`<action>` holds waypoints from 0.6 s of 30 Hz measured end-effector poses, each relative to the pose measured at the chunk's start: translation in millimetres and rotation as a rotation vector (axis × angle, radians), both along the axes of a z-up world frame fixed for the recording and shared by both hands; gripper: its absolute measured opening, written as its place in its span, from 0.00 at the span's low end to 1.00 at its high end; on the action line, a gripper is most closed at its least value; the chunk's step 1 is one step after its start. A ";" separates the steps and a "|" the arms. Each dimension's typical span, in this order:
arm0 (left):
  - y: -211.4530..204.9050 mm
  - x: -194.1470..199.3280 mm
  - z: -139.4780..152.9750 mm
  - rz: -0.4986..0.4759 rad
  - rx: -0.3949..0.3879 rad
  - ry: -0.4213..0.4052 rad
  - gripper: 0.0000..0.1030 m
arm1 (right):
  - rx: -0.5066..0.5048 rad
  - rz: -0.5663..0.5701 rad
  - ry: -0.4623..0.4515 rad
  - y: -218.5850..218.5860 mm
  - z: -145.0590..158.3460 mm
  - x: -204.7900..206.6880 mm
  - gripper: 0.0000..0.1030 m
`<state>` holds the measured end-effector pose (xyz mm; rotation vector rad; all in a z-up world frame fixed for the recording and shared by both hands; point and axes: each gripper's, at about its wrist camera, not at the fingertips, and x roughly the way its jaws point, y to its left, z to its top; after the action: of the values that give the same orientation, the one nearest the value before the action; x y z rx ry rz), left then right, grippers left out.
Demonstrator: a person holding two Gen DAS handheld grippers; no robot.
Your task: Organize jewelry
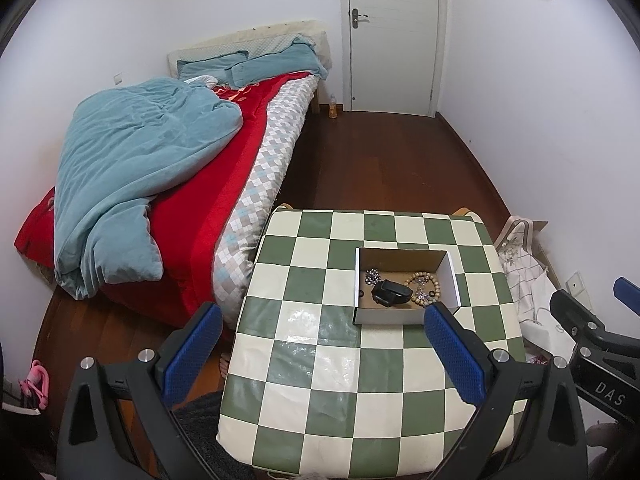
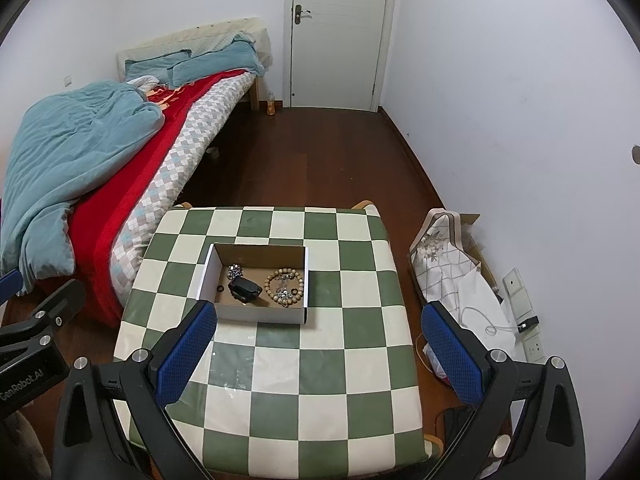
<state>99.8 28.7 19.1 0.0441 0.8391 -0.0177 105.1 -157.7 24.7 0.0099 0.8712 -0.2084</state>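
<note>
Jewelry collected in box (image 2: 256, 280) on bench (image 2: 280, 380)
Both hand-held grippers, left (image 1: 320, 344) and right (image 2: 316, 340), hover above the near edge, jaws apart and empty; bead bracelet (image 2: 285, 286) and black case (image 2: 245, 289) lie inside together.

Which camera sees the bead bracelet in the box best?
The right wrist view: the whole ring of the bead bracelet shows inside the box. In the left wrist view the bracelet is partly hidden behind a blue fingertip of the left gripper.

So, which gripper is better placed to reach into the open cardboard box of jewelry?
Probably the right gripper: the open cardboard box lies close before its left finger. The left gripper is also open, with the box off to its right.
</note>
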 end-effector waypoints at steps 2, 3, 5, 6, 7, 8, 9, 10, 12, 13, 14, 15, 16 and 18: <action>0.1 -0.2 0.1 -0.001 -0.002 0.001 1.00 | 0.001 0.000 -0.001 0.1 0.0 -0.5 1.00; -0.1 -0.5 0.3 0.000 -0.001 -0.001 1.00 | 0.001 0.001 -0.003 0.4 -0.1 -1.1 1.00; -0.2 -0.2 0.6 -0.001 0.000 -0.002 1.00 | 0.001 0.002 -0.003 0.2 0.5 -1.5 1.00; -0.2 -0.1 1.0 -0.001 0.000 -0.003 1.00 | 0.002 0.004 -0.004 0.3 0.9 -1.6 1.00; -0.3 0.0 0.9 -0.001 0.000 -0.003 1.00 | 0.002 0.005 -0.005 0.3 2.1 -1.1 1.00; -0.6 -0.1 1.6 -0.002 0.000 -0.003 1.00 | 0.001 0.004 -0.005 0.3 2.8 -0.6 1.00; -0.6 -0.2 1.8 -0.002 -0.002 -0.004 1.00 | 0.003 0.005 -0.005 0.1 2.8 -0.6 1.00; -1.0 -0.5 2.4 -0.003 -0.004 -0.006 1.00 | 0.004 0.006 -0.005 0.3 3.5 -0.9 1.00; -1.3 -0.1 3.4 -0.004 -0.001 -0.008 1.00 | 0.004 0.007 -0.007 1.2 4.8 -1.6 1.00; -1.0 -0.2 4.9 -0.005 -0.002 -0.010 1.00 | 0.004 0.007 -0.008 0.8 5.8 -0.5 1.00; -1.3 -0.2 6.0 -0.007 -0.002 -0.012 1.00 | 0.005 0.007 -0.010 1.4 6.5 -1.3 1.00; -1.2 0.0 6.5 -0.008 -0.002 -0.012 1.00 | 0.005 0.008 -0.012 1.4 7.5 -1.2 1.00; -1.9 0.2 6.7 -0.009 -0.001 -0.013 1.00 | 0.006 0.008 -0.013 1.6 8.6 -0.7 1.00; -1.0 -0.4 7.0 -0.008 0.000 -0.015 1.00 | 0.005 0.010 -0.014 2.5 9.6 -1.0 1.00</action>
<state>99.4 27.7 26.1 0.0475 0.8240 -0.0247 104.2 -155.2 34.2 0.0118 0.8574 -0.1969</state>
